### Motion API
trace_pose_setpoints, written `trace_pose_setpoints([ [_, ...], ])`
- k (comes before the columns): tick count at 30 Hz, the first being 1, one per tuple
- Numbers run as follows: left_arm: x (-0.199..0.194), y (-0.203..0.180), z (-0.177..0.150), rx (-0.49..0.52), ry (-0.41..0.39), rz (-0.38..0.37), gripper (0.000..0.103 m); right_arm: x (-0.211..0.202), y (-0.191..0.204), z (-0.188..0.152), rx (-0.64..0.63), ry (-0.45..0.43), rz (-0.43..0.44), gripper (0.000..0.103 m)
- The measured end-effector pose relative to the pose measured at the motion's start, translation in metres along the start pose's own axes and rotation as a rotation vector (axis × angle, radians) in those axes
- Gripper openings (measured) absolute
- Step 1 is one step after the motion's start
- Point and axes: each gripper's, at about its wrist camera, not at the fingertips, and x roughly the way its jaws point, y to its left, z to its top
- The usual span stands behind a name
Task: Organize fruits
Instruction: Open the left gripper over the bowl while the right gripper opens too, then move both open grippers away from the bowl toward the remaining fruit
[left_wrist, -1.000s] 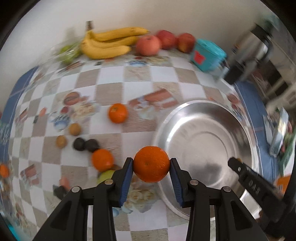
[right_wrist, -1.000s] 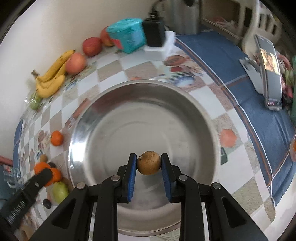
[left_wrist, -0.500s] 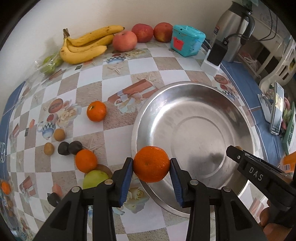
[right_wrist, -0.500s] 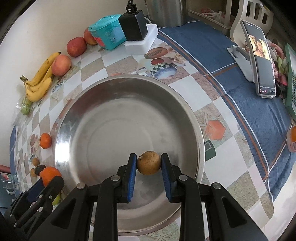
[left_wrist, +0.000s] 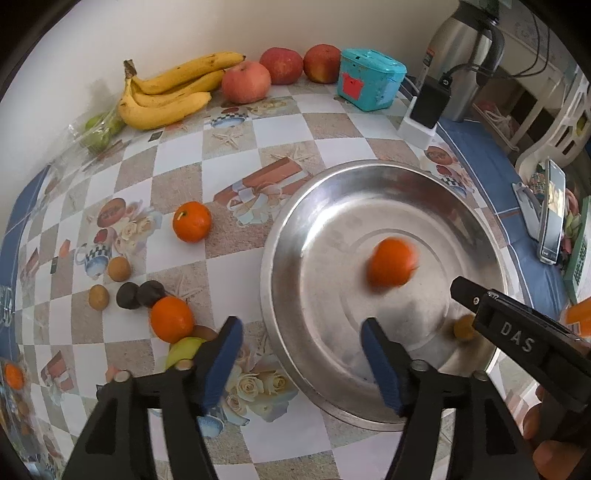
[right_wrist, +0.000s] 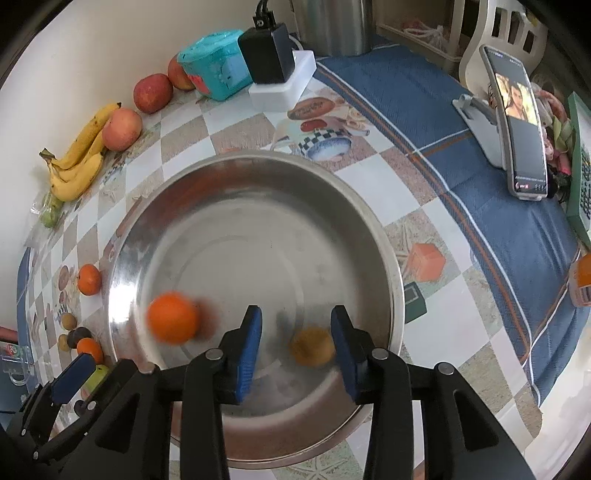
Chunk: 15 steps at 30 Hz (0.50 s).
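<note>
A large steel bowl (left_wrist: 295, 221) (right_wrist: 369, 221) stands on the checked tablecloth. An orange (left_wrist: 390, 266) (right_wrist: 173, 317), blurred by motion, is inside it. A small brown fruit (right_wrist: 311, 346) (left_wrist: 463, 328), also blurred, is in the bowl near its front wall. My left gripper (left_wrist: 301, 356) is open and empty over the bowl's near left rim. My right gripper (right_wrist: 295, 339) is open above the brown fruit. Two oranges (left_wrist: 192, 221) (left_wrist: 171, 319), a green fruit (left_wrist: 183, 350), two dark fruits (left_wrist: 140, 293) and two small brown fruits (left_wrist: 119, 268) lie left of the bowl.
Bananas (left_wrist: 166, 92), three apples (left_wrist: 245, 81), bagged green fruit (left_wrist: 98, 129) and a teal box (left_wrist: 369, 85) line the wall. A charger block (right_wrist: 273, 74) and steel kettle (left_wrist: 461, 55) stand behind the bowl. A phone on a stand (right_wrist: 517, 129) is on the blue cloth.
Both grippers have opened. The orange left the left gripper and the brown fruit left the right gripper; both now move inside the bowl.
</note>
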Motion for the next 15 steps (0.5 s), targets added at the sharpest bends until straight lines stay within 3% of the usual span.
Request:
trace_pose_setpoints([
  [2, -0.001, 0.003, 0.001, -0.012, -0.004, 0.008, 0.078, -0.003, 0.0, 0.001, 0.002, -0.014, -0.003, 0.059],
  [11, -0.007, 0.034, 0.004, -0.113, -0.025, 0.15, 0.097, -0.011, 0.001, 0.004, -0.009, -0.043, -0.011, 0.067],
  [15, -0.01, 0.057, 0.005, -0.191, -0.028, 0.201, 0.098, -0.012, 0.005, 0.003, -0.031, -0.044, -0.024, 0.067],
])
